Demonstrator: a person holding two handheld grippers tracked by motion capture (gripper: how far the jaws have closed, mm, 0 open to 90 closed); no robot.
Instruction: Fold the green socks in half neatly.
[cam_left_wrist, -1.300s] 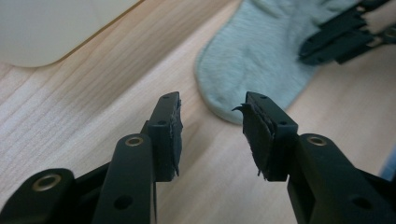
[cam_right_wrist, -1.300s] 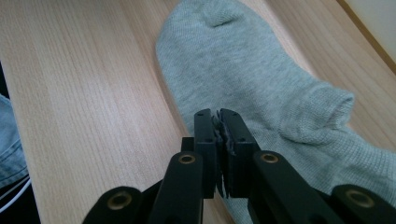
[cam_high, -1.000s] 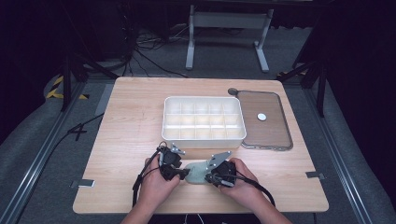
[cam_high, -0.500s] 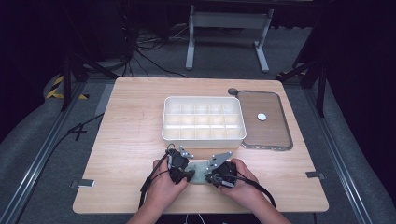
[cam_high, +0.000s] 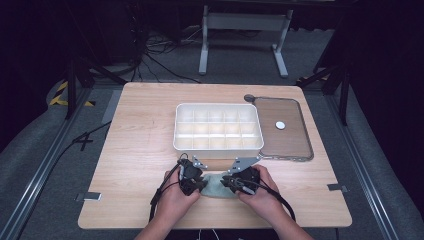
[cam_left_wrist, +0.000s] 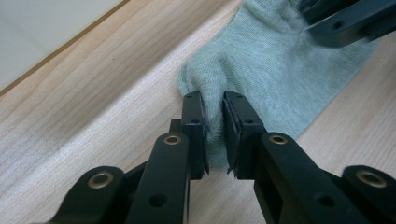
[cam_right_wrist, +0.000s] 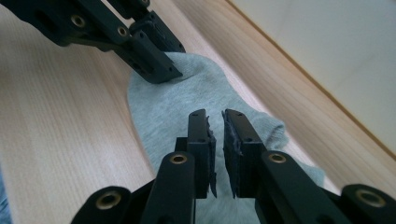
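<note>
On the table (cam_high: 135, 130), a divided tray (cam_high: 218, 127) flanks the sock (cam_left_wrist: 280, 70).

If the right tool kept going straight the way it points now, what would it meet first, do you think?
Probably the left tool, which grips the far end of the same grey sock directly ahead of the right tool; the depth between them is unclear.

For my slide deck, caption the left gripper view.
Left gripper pinching a fold of a grey-green sock on a wooden table.
</note>
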